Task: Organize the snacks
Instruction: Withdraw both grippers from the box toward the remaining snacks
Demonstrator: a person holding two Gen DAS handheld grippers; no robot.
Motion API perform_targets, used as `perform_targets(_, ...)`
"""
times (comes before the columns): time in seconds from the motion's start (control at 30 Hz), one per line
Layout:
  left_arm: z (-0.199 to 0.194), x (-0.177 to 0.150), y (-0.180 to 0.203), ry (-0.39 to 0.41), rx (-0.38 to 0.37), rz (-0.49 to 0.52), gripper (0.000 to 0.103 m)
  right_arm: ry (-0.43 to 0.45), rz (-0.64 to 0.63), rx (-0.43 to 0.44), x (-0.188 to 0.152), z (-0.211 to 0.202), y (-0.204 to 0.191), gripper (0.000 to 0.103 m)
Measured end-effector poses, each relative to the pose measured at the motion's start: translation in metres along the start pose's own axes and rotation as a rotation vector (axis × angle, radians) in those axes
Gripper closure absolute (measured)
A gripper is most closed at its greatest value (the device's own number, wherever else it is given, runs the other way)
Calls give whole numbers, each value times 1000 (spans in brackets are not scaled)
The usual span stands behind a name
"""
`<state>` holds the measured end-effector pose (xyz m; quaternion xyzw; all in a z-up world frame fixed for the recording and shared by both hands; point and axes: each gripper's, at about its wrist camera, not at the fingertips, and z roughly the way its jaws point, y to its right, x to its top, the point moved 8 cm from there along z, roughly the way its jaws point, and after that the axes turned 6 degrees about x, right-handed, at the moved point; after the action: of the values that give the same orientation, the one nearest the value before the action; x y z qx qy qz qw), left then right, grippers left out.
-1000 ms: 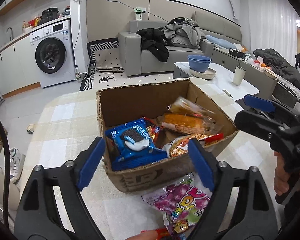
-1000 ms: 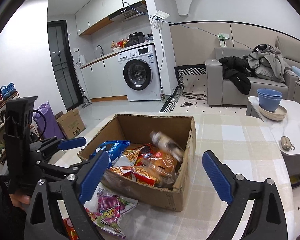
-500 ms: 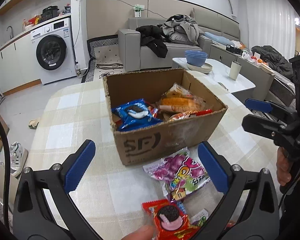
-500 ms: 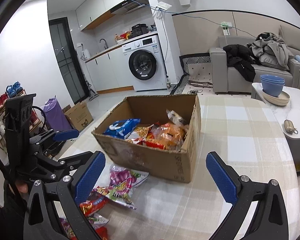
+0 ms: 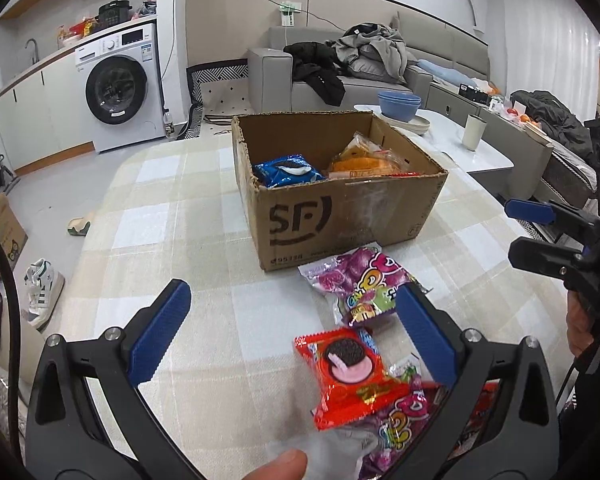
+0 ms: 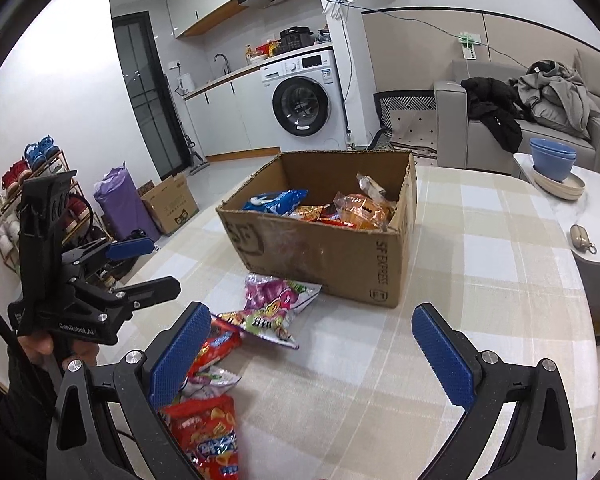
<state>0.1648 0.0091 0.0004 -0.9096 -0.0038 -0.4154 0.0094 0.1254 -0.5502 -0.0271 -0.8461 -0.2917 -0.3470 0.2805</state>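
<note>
Between picks — both my jaws wide and empty, red cookie pack point(image 5: 350, 376) on the bench between my left jaws, box point(image 5: 340, 200) beyond — next: close on it, lift to box.

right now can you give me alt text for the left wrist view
An open left gripper hovers over a checked table, above a red cookie packet and purple candy bags. Behind them stands a cardboard box holding snacks, with the right gripper at the right edge.
</note>
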Motion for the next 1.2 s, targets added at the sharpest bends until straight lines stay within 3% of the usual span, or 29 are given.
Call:
perform_targets(0.5, -25, -24, 7, -31, -1, 18, 1, -159, -133, 58, -51, 9, -33, 1)
perform_targets(0.8, -16, -25, 7, -62, 7, 33, 1, -178, -187, 137, -60, 10, -51, 1)
perform_targets(1.2, 2, -31, 10, -96, 11, 42, 1, -328, -281, 189, -99, 44, -76, 1)
